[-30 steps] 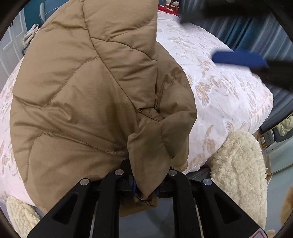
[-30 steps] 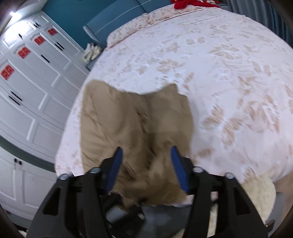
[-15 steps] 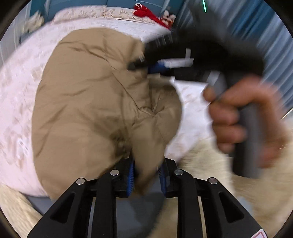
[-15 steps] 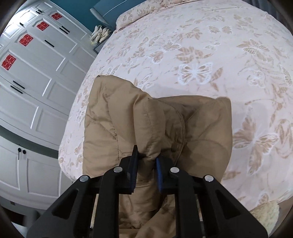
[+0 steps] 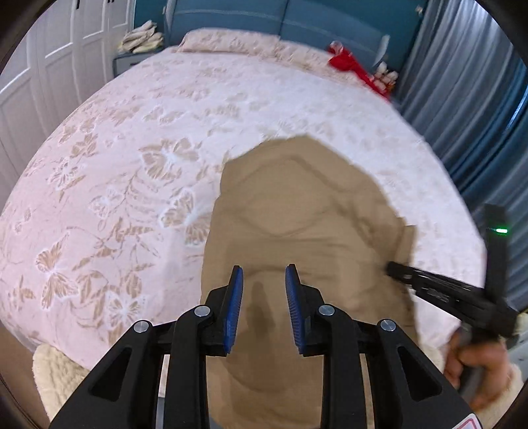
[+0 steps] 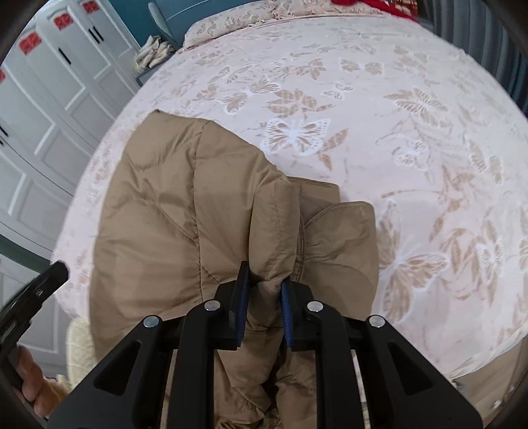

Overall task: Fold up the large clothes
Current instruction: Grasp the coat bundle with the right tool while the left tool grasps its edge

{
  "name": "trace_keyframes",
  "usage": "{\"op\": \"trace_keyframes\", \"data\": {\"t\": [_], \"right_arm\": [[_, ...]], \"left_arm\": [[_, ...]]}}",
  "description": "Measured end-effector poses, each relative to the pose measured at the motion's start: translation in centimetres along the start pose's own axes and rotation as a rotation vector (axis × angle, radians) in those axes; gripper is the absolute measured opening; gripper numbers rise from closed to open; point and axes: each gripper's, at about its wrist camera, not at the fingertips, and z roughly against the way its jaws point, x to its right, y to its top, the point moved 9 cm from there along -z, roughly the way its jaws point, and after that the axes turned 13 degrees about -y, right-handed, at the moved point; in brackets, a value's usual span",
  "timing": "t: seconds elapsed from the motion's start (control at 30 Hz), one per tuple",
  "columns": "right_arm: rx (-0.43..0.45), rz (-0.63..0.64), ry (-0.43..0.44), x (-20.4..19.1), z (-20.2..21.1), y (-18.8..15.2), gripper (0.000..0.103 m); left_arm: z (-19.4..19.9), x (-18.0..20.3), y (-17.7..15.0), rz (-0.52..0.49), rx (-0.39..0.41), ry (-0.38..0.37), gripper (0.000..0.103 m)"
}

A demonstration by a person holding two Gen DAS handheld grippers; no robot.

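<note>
The right gripper (image 6: 263, 275) pinches a raised fold of the tan quilted jacket (image 6: 184, 211). The left gripper (image 5: 264, 280) hangs above the jacket with jaws opening, nothing between the blue pads (fabric lies below). The jacket rests at the near edge of the bed (image 5: 138, 138), headboard (image 5: 297, 23) far beyond.

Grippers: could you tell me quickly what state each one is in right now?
Left gripper: jaws opening, nothing between them.
Right gripper: shut on the tan jacket.
</note>
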Motion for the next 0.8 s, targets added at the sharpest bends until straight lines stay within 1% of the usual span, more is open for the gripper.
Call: {"op": "trace_keyframes", "data": {"t": [0.07,0.1,0.23,0.33,0.5,0.7,0.8], "right_arm": [[-0.001,0.014,-0.037,0.2,-0.5,-0.2,0.017],[-0.004,0.021,-0.062,0.4,-0.8,-0.3,0.017],[-0.021,0.029,-0.120,1.1,-2.1,-0.7,0.017],[-0.034,0.019,-0.141,1.5,-3.2,-1.0,0.018],[-0.054,-0.004,-0.152,1.5,-5.0,-1.5,0.022],[-0.055,0.006,-0.182,1.1,-6.4,-1.9,0.023],[-0.054,-0.007,-0.177,1.1,-7.1,-1.9,0.023]], "left_arm": [[-1.8,0.1,-0.6,0.002,-0.039,0.007,0.024],[-2.0,0.2,-0.6,-0.003,-0.047,0.012,0.025],[-3.5,1.0,-0.9,-0.053,-0.043,0.069,0.026],[-4.8,1.3,-1.1,-0.074,-0.055,0.102,0.026],[-6.4,1.3,-1.4,-0.104,-0.074,0.150,0.027],[-7.9,0.8,-1.7,-0.106,-0.085,0.165,0.028],[-8.6,0.7,-1.8,-0.111,-0.083,0.177,0.029]]}}
